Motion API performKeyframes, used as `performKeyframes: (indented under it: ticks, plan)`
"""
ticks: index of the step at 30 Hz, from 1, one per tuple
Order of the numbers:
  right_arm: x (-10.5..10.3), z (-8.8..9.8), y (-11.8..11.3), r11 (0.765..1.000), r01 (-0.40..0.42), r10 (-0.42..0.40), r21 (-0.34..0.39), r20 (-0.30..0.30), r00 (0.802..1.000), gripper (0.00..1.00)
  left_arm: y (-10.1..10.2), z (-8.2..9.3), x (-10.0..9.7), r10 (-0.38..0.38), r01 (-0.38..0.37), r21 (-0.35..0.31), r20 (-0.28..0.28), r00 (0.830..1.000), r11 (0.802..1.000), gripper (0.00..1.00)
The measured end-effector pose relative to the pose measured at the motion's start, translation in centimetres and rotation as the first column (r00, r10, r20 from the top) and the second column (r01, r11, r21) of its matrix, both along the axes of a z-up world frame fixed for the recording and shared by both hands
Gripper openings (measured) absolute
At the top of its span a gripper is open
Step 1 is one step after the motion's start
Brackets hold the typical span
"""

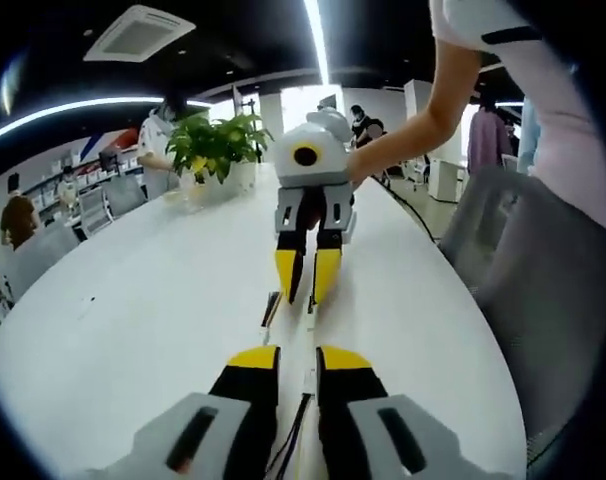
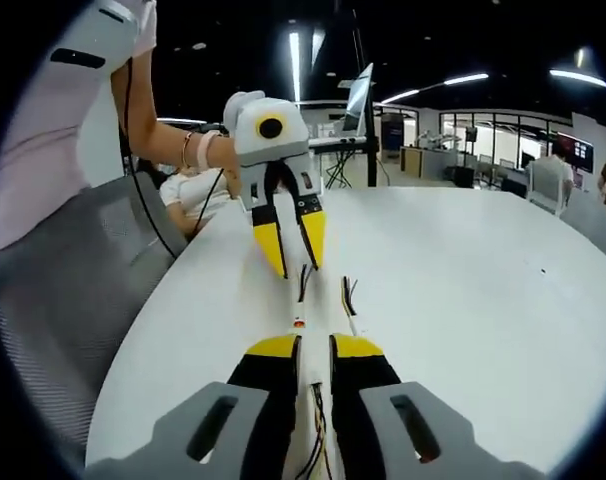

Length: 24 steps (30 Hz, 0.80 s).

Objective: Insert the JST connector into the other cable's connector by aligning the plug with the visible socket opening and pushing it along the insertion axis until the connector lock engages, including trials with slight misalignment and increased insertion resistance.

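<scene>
In the left gripper view, the left claw [image 1: 297, 362] has its yellow-tipped black jaws nearly together, pinching a thin wire bundle [image 1: 291, 440] on the smooth white bench [image 1: 133, 310]. Opposite, the right claw [image 1: 306, 282] points down at the bench with a narrow gap, its tips by a small cable end [image 1: 271, 307]. A leafy potted plant [image 1: 215, 150] stands behind.

In the right gripper view, the right claw [image 2: 314, 350] pinches a cable with a white JST connector [image 2: 299, 322]. A second connector [image 2: 351, 318] lies just beside it. The left claw [image 2: 293, 258] stands beyond, narrowly apart over thin wires.

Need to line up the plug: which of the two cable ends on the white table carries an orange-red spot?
The small white connector on the left in the right gripper view; the thin white cable beside it shows none.
</scene>
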State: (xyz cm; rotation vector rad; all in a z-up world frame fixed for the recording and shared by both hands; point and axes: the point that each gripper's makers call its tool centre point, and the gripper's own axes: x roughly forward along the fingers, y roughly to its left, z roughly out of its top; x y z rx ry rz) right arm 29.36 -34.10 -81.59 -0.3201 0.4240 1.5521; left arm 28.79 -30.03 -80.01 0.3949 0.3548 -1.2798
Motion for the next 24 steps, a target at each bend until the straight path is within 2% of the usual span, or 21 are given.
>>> performKeyframes:
  ticks: [4,12,20,24]
  plan:
    - [-0.3,-0.4,-0.3,1.0,0.006,-0.006,-0.008,-0.013,1.0,0.09,-0.2,-0.9,-0.5,-0.004,0.004,0.011,-0.018,1.0,1.0,0.08]
    - [-0.5,-1.2,-0.8,0.999,0.013,-0.013,-0.032,-0.009,1.0,0.07,-0.6,-2.4,-0.7,-0.022,0.023,0.035,-0.014,1.0,0.999,0.07]
    - [-0.4,-1.8,-1.1,0.998,0.021,-0.022,-0.052,-0.009,1.0,0.07,-0.7,-4.0,-0.9,-0.053,0.054,0.1,-0.016,0.998,0.993,0.04]
    - [-0.3,-2.1,-1.2,0.998,0.023,-0.023,-0.057,-0.007,1.0,0.07,-0.8,-4.0,-0.8,-0.054,0.055,0.098,-0.016,0.998,0.994,0.04]
